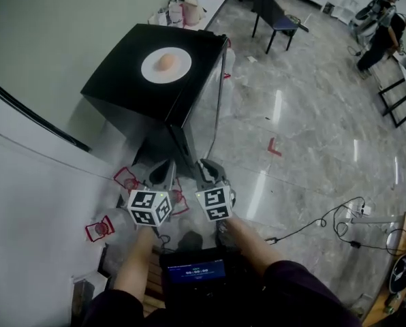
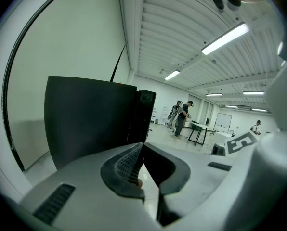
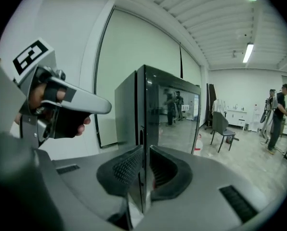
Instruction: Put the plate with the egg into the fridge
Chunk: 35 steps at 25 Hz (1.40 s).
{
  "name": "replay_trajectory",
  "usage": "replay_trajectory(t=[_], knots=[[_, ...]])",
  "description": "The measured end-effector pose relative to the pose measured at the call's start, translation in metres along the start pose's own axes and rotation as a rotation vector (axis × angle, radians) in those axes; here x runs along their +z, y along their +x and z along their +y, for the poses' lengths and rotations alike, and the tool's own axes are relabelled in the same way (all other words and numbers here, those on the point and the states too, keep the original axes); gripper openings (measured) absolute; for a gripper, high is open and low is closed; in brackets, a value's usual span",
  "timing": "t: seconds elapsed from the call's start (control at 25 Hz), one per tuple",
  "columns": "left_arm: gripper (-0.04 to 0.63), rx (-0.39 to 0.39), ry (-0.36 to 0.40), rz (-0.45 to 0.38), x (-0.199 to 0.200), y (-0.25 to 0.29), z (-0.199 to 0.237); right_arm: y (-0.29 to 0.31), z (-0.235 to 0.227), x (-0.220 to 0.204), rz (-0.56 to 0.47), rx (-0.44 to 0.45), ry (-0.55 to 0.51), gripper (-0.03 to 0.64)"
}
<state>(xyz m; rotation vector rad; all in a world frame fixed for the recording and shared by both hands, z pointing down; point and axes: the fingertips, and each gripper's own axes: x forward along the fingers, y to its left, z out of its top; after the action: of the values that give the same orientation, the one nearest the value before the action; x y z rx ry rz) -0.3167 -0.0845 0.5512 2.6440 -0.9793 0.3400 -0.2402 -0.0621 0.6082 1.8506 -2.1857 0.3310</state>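
A white plate [image 1: 166,65] with the egg [image 1: 165,62] sits near the middle of the black fridge's [image 1: 118,80] top, not inside it. Below, at the fridge's near corner, the right gripper [image 3: 143,153] is clamped on the edge of the glass fridge door [image 3: 175,114]. The left gripper [image 2: 142,150] is held beside it, jaws closed and empty.

My rig from the head view

Both the left gripper [image 1: 163,171] and the right gripper [image 1: 210,169] have pale grey moulded shells. Each has black ribbed pads [image 3: 126,170] and a black-and-white marker cube [image 1: 148,208]. I wear dark sleeves [image 1: 295,288] and a black unit [image 1: 179,256] with a blue-lit screen [image 1: 195,272].
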Motion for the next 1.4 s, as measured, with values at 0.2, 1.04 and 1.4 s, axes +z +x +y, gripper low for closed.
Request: replay_trajectory(t=[0.2,1.04,1.4], knots=[[0.009,-0.064,0.048,0.047,-0.001,0.011,0.021,0.046,0.007,-0.016,0.055,-0.072,0.003,0.091],[0.009,-0.171,0.072,0.113,-0.023,0.023,0.058,0.089,-0.011,-0.032,0.069,-0.311,0.038,0.080],[0.009,-0.216,0.103,0.109,-0.018,0.038,0.037,0.089,-0.013,-0.032,0.085,-0.279,0.068,0.072]])
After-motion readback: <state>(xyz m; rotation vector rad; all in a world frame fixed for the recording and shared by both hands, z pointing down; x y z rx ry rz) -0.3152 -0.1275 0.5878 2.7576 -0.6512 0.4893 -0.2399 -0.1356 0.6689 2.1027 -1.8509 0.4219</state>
